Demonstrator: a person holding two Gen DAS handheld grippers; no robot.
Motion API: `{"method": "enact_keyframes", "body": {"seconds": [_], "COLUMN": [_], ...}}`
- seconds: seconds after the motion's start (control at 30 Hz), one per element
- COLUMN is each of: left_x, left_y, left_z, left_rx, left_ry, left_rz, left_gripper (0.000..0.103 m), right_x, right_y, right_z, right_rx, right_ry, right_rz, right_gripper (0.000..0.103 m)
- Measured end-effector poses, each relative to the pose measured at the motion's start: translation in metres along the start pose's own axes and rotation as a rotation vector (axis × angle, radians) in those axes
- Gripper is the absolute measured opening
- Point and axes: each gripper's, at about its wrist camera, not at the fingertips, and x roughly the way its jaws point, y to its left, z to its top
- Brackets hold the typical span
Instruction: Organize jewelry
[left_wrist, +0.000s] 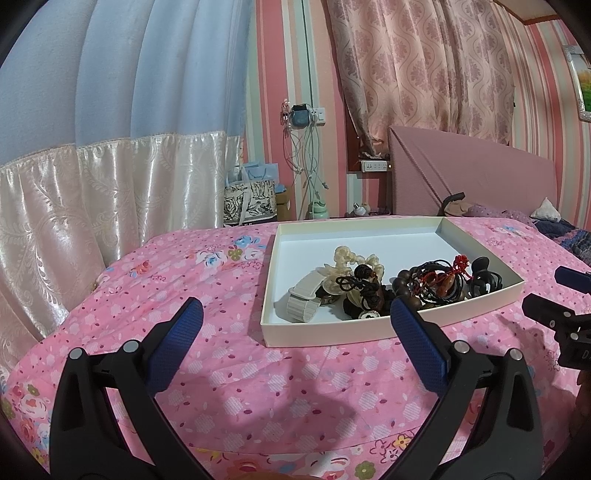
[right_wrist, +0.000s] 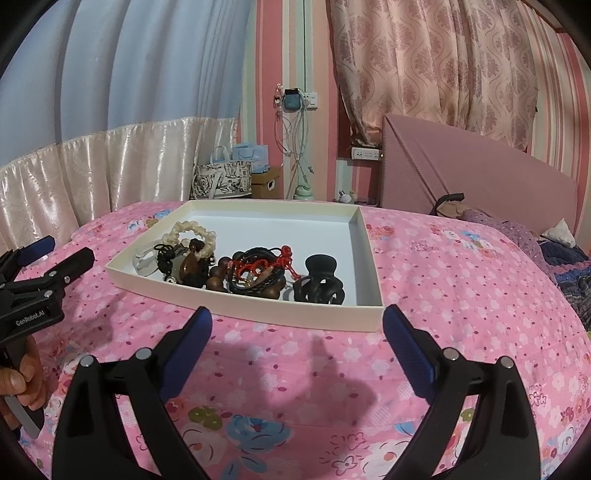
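Jewelry (right_wrist: 236, 266) sits heaped in the white tray (right_wrist: 369, 258) on the pink bedspread (right_wrist: 461, 295), all at its near side. Left gripper (left_wrist: 295, 325) & right gripper (right_wrist: 297, 334) hover w/ jaws apart, empty. Could be pre- or post-sorting; any pick wants one strand, not the tangle.

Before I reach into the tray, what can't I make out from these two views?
- Pile of jewelry: tangled and overlapping in both views, so piece count is unclear.
- Tray: its near wall hides the lowest pieces, left wrist view.
- Hair claw: partly behind the beads in the left wrist view.
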Motion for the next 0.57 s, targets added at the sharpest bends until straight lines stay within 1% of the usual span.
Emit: {"method": "enact_keyframes", "body": {"seconds": [0.3, 0.57], "left_x": [-0.0015, -0.0027], "left_y": [-0.0005, 0.0044], "left_z": [0.0004, -0.0001], "left_rx": [0.000, -0.034], "left_ry": [-0.002, -0.008], "left_rz": [0.002, 0.017], "left_gripper": [0.100, 0.100], "right_x": [0.0005, 0.0014], "right_y": [0.0008, 0.0008], "right_z": [0.0006, -0.0006], "right_rx": [0.006, 0.005], "right_ry": [0.005, 0.008], "right_rz": [-0.004, -0.005], "right_gripper": [0.095, 0.096]}}
